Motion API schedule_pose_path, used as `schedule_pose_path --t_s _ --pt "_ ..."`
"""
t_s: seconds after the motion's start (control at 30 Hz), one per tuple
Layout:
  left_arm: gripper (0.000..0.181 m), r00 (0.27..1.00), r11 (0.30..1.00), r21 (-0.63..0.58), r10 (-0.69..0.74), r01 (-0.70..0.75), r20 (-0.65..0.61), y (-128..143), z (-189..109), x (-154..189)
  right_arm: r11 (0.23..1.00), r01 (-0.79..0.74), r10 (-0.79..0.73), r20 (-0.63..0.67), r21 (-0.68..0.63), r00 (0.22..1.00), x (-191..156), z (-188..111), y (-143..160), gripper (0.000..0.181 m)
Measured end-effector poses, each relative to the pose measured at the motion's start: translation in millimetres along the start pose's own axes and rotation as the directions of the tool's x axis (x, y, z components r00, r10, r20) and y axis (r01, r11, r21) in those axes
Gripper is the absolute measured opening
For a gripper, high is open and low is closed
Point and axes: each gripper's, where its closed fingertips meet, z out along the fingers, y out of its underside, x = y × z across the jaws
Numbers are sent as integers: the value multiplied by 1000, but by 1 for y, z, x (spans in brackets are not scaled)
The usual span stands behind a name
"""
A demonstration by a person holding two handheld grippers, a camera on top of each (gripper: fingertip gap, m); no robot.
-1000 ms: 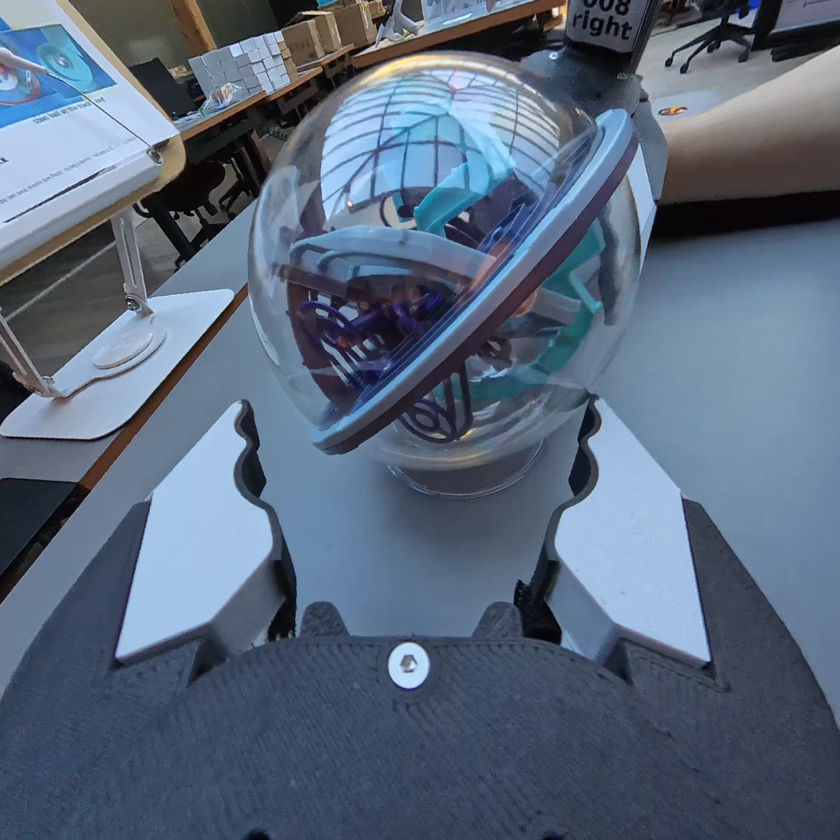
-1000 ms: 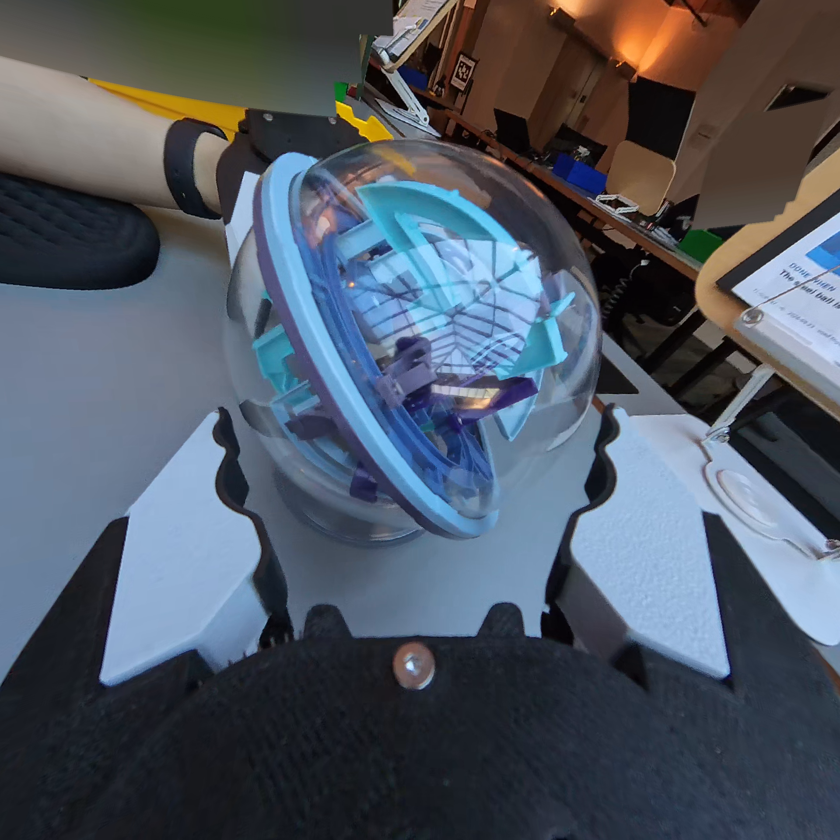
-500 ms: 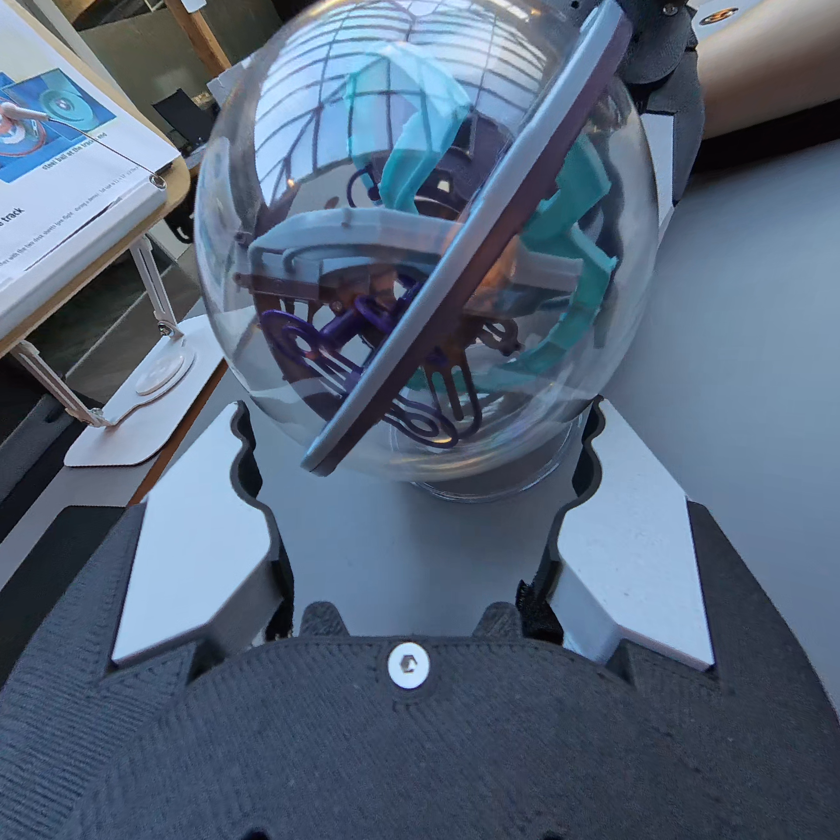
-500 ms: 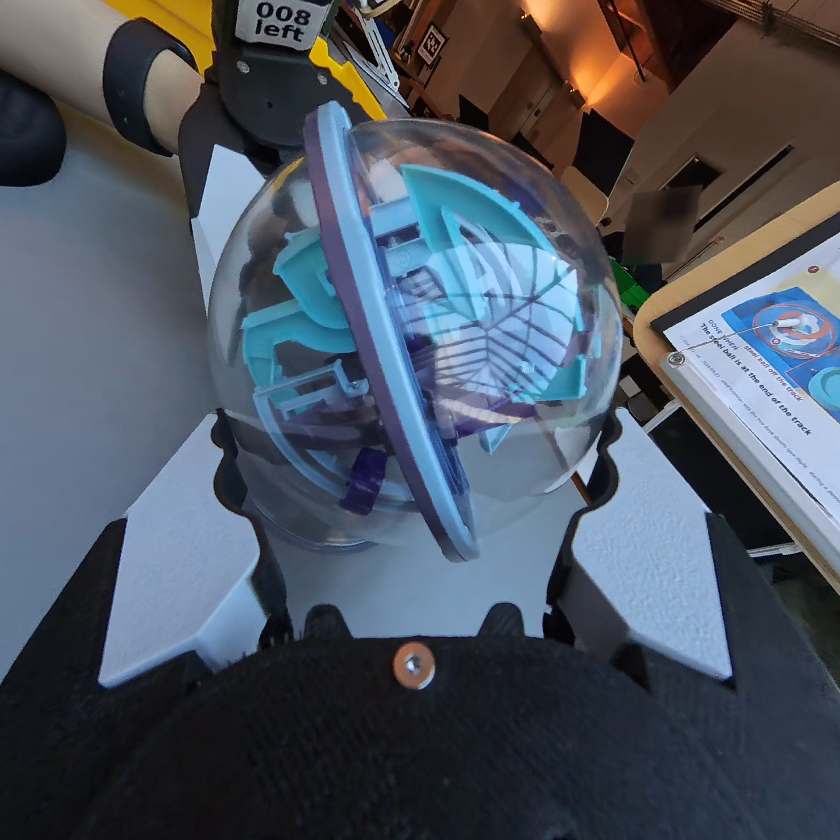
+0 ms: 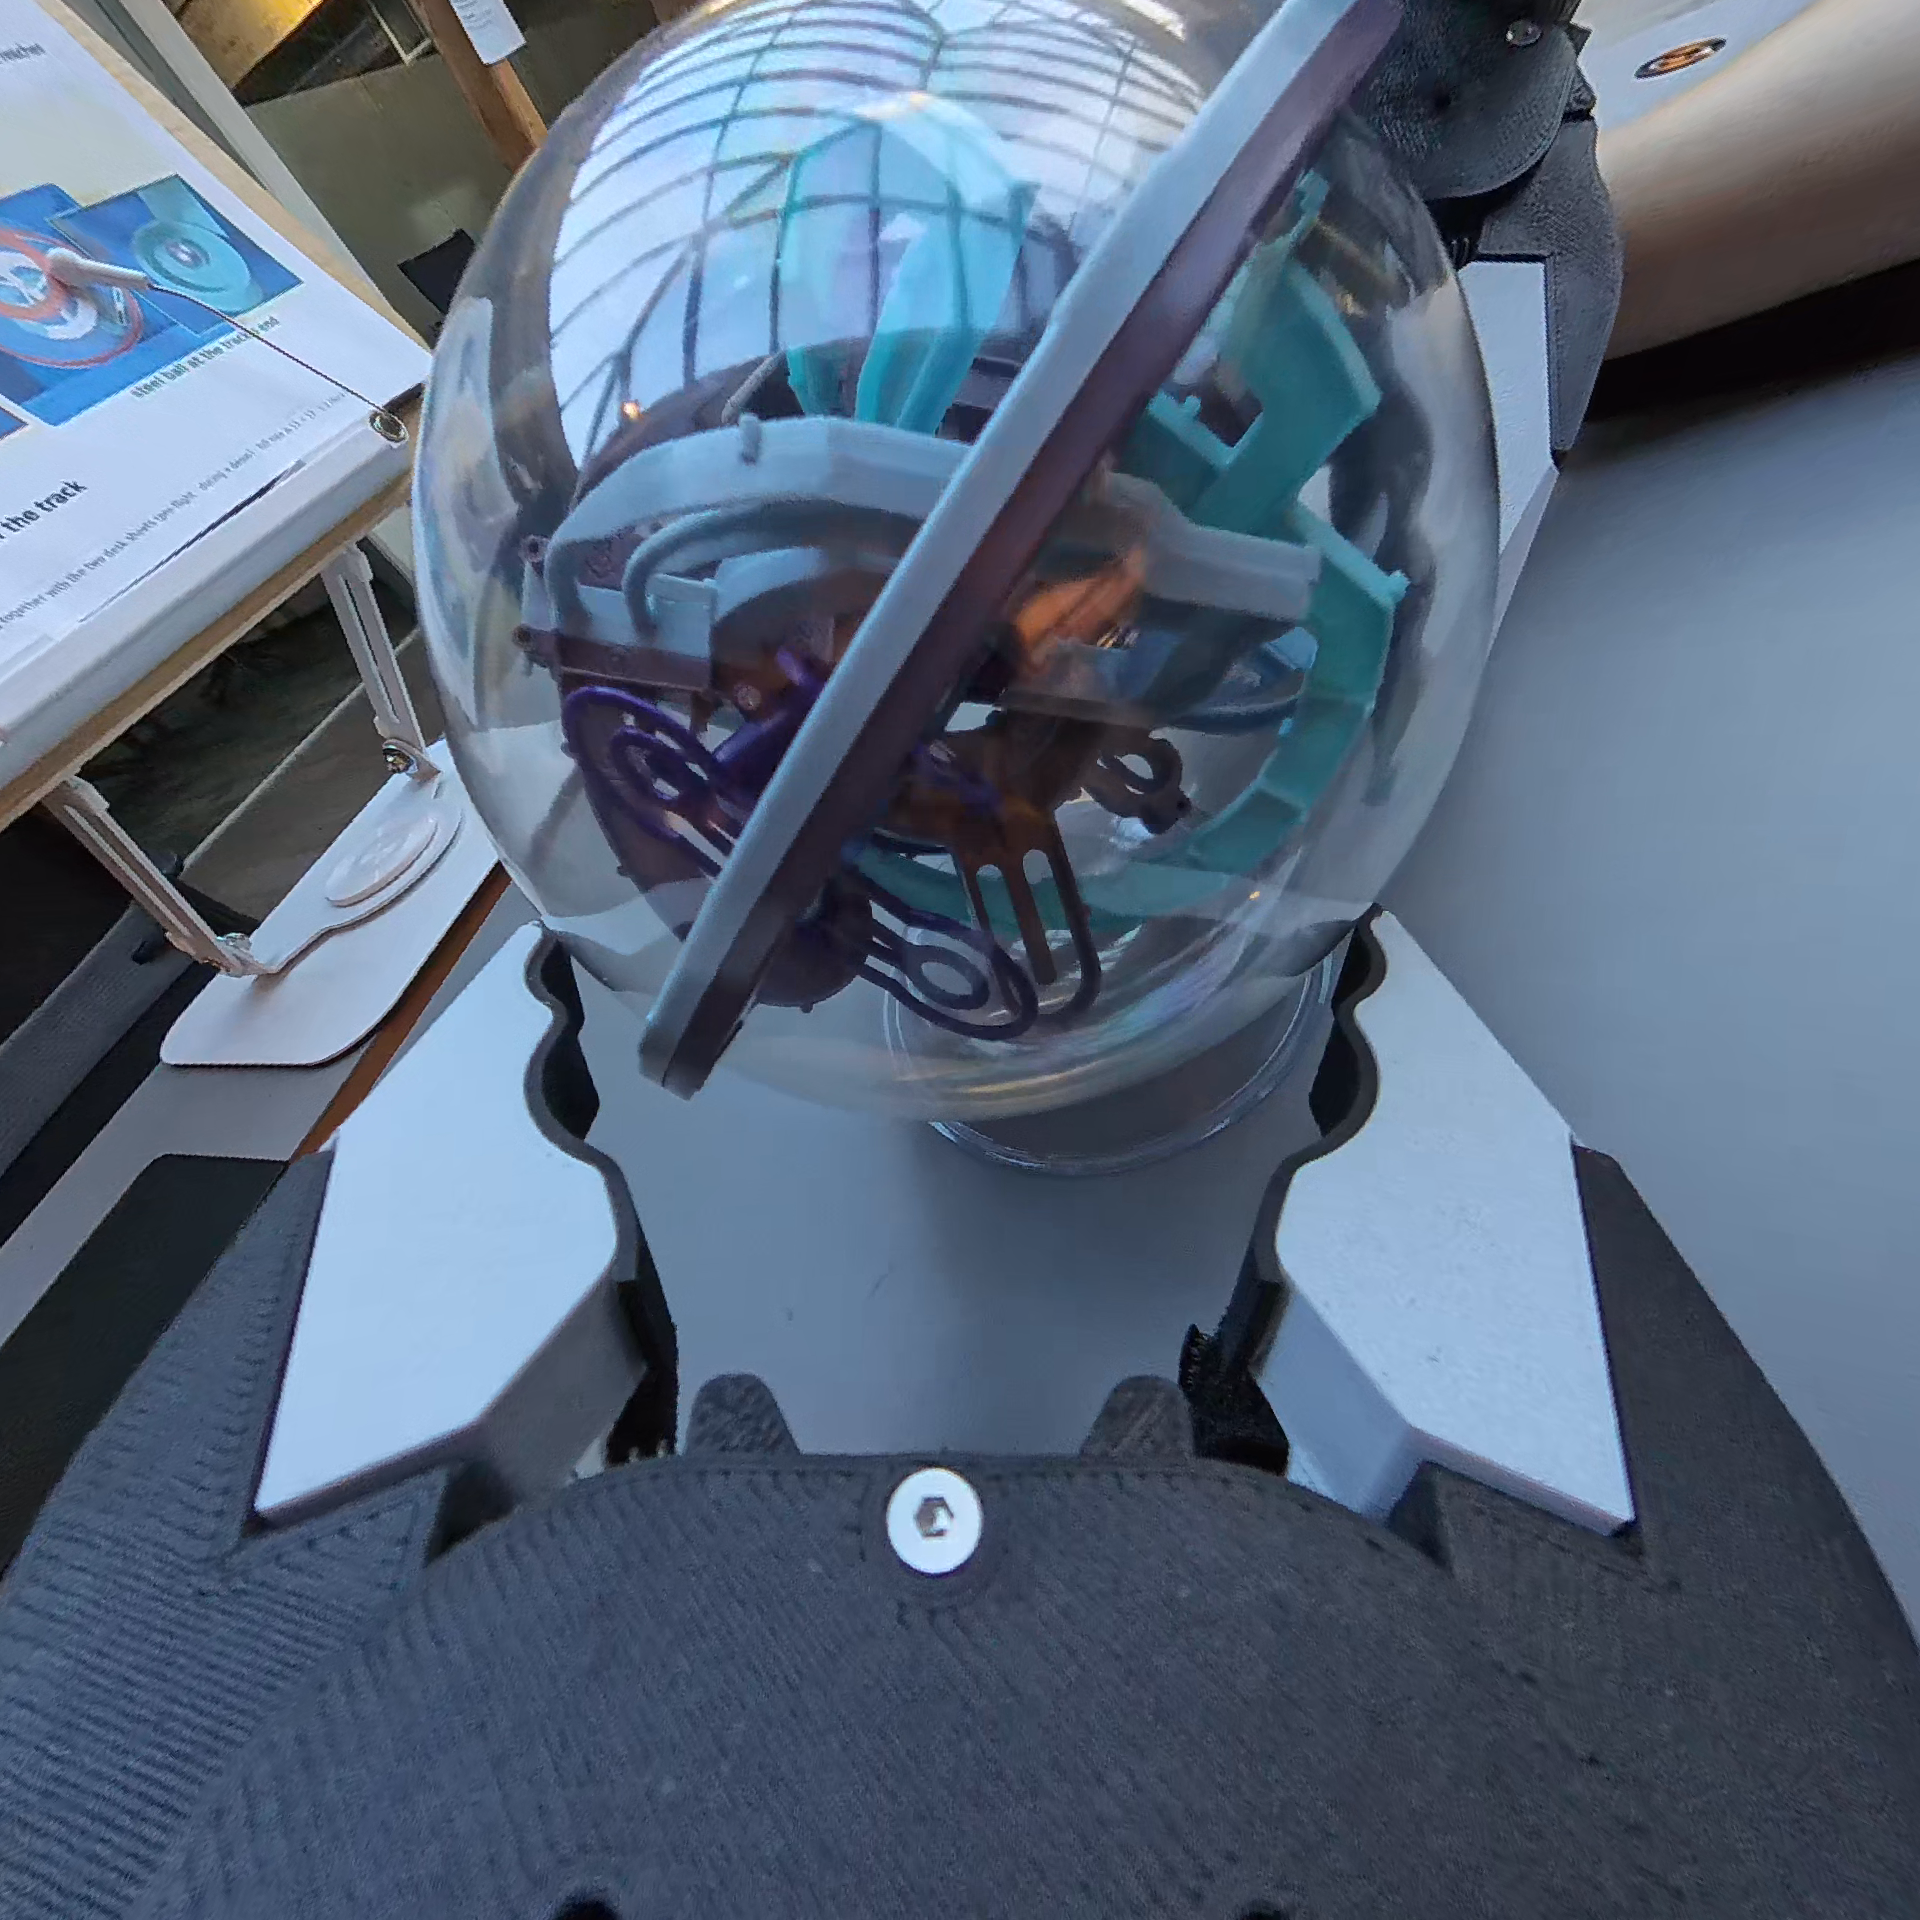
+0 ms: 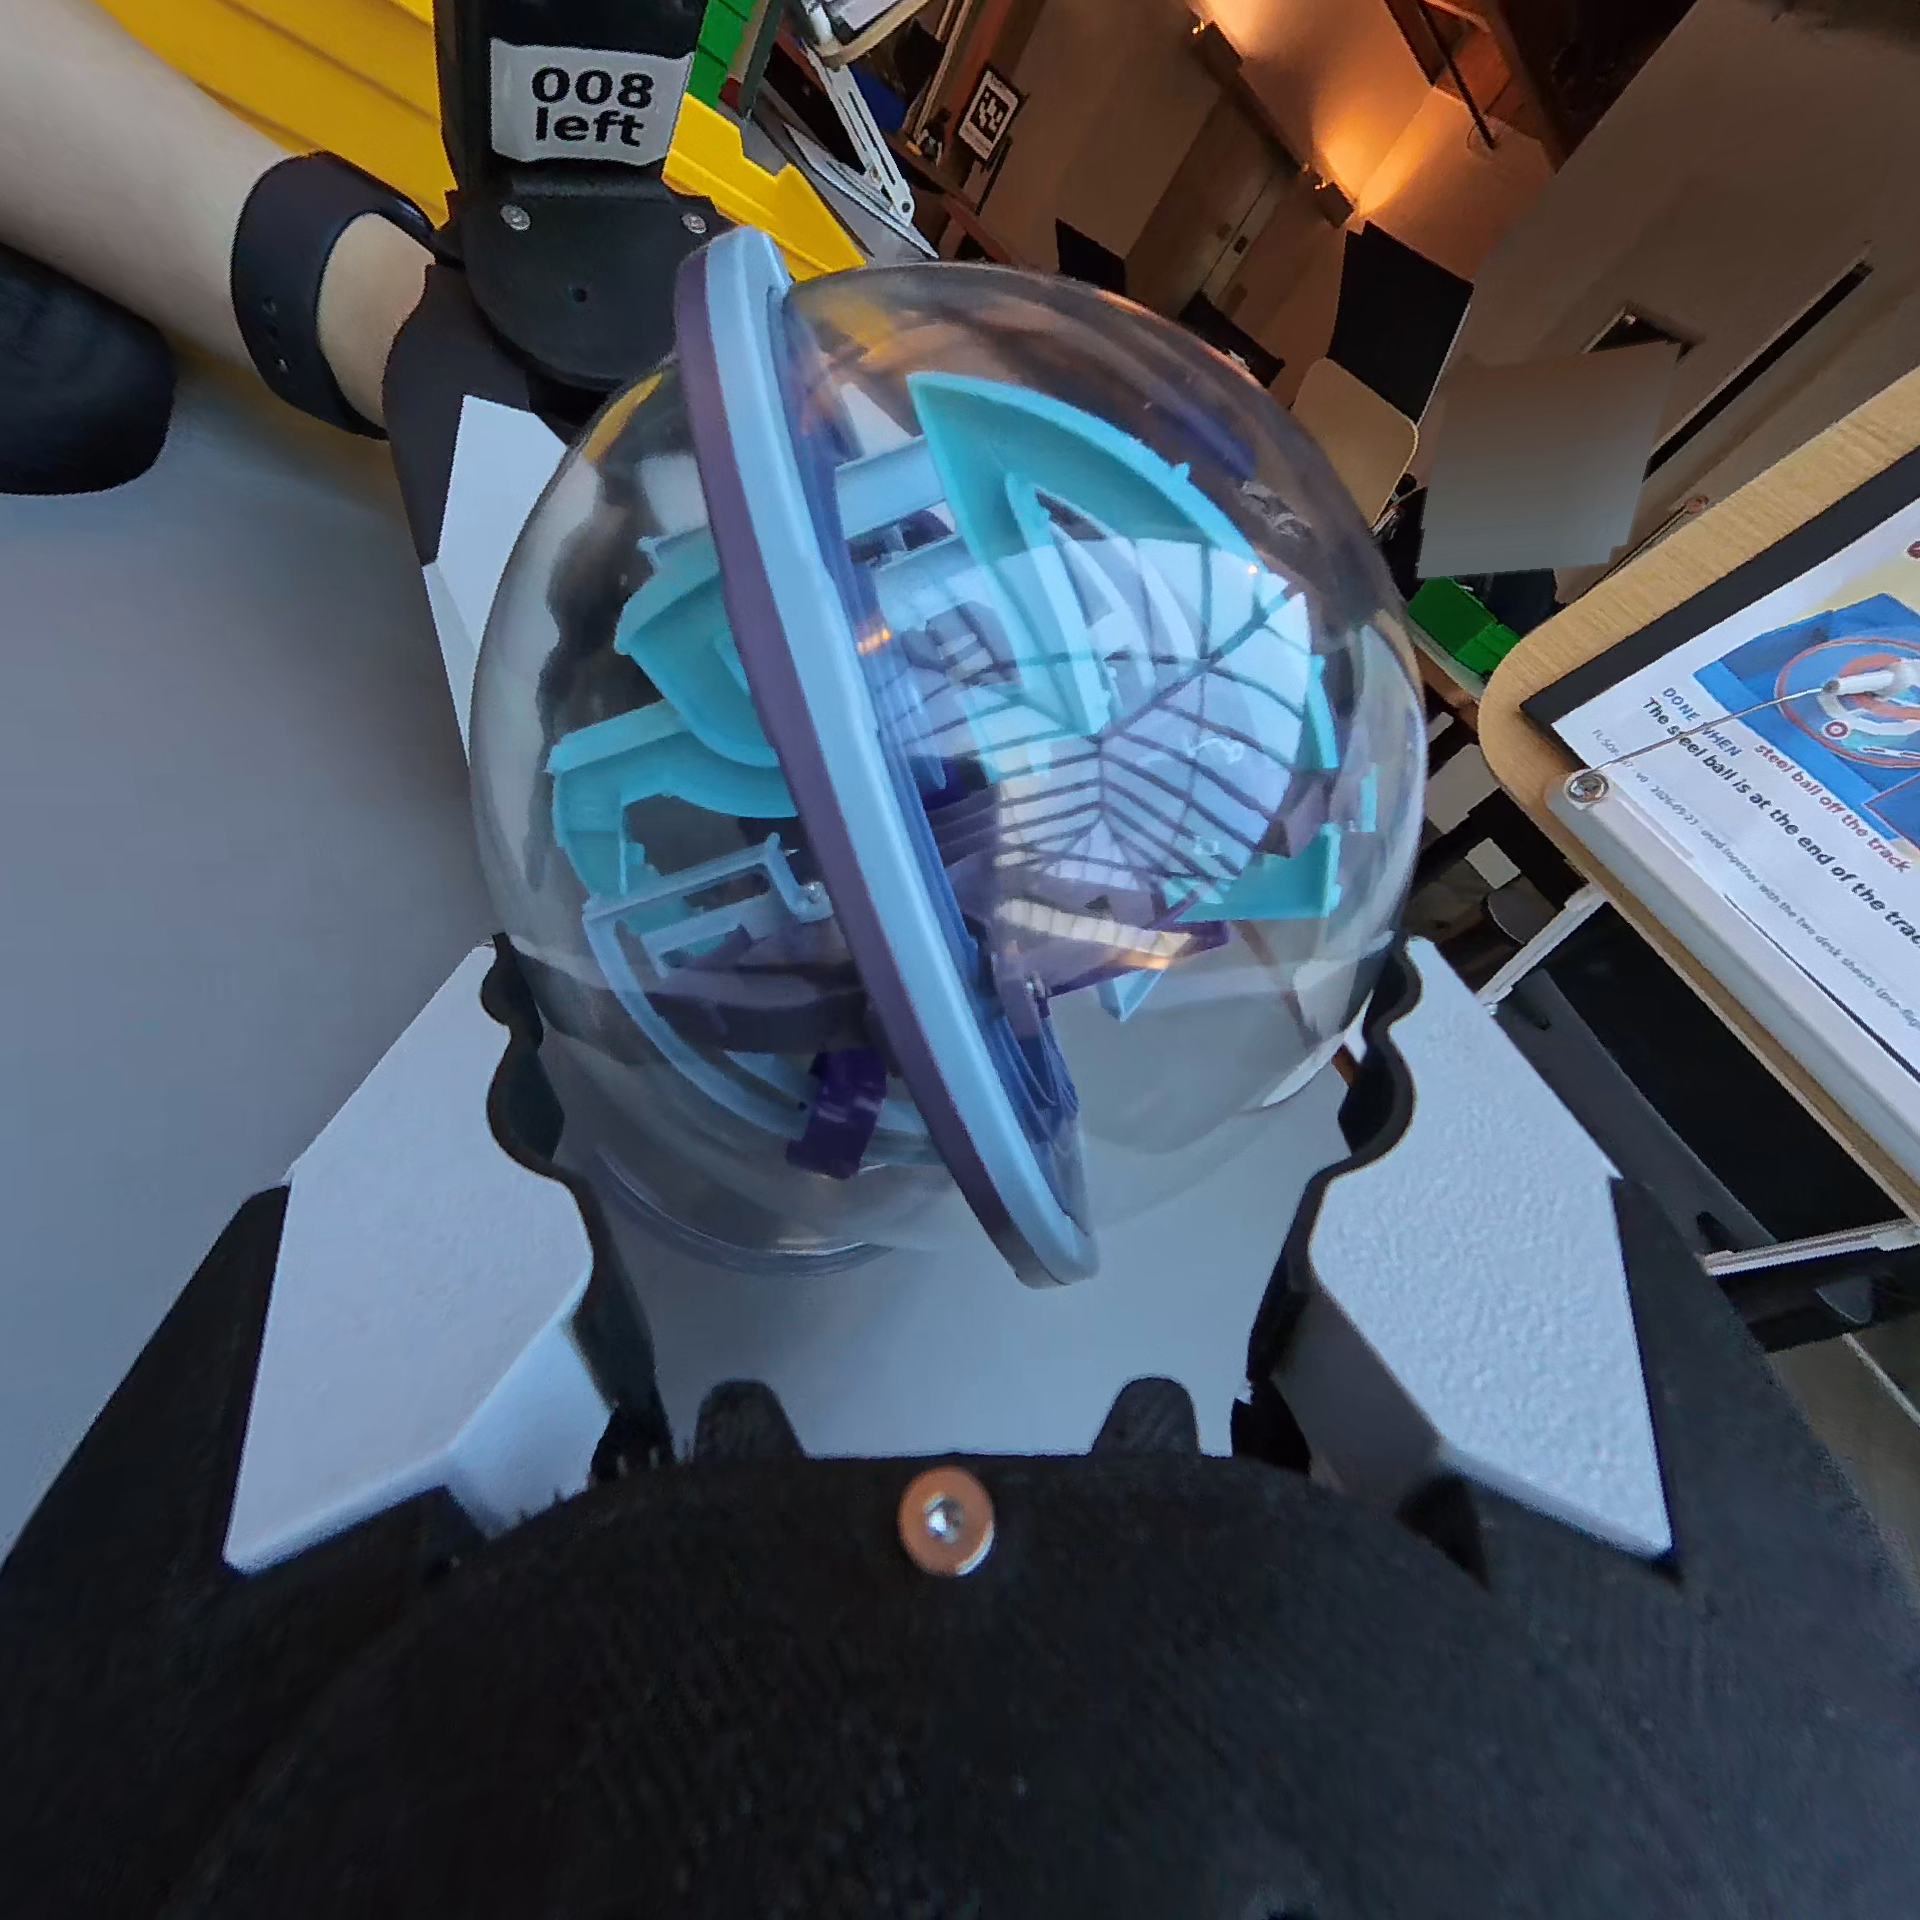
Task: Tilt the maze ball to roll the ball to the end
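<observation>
The maze ball (image 5: 956, 582) is a clear sphere with teal, grey and purple tracks and a grey-purple ring that runs steeply on a diagonal. It sits over a clear ring stand (image 5: 1101, 1138) on the grey table. My left gripper (image 5: 951, 966) is open wide, and its fingertips (image 5: 540, 966) press on the sphere's lower sides. My right gripper (image 6: 945, 997) is open wide and cups the ball (image 6: 935, 779) from the opposite side. The left gripper's body (image 6: 566, 270) shows behind the ball. I cannot make out the small ball inside, nor whether the sphere still touches the stand (image 6: 727, 1242).
A printed sheet on a wooden board (image 5: 156, 416) stands on a white foot (image 5: 312, 966) beside the table edge; it also shows in the right wrist view (image 6: 1766, 831). A person's forearm (image 5: 1766, 187) lies behind. Yellow bins (image 6: 748, 177) sit at the back. The grey table (image 5: 1714, 831) spreads right.
Both grippers have closed in on the ball, so it looms larger. The ball has turned between them, and its ring has gone from a shallow slant to a steep one.
</observation>
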Motion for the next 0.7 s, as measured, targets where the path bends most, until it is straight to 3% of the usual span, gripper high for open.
schedule_pose_path --t_s 0.7 --pt "141 998 998 35 -56 57 -7 -14 -11 5 998 -13 11 31 57 999 -3 -4 -25 154"
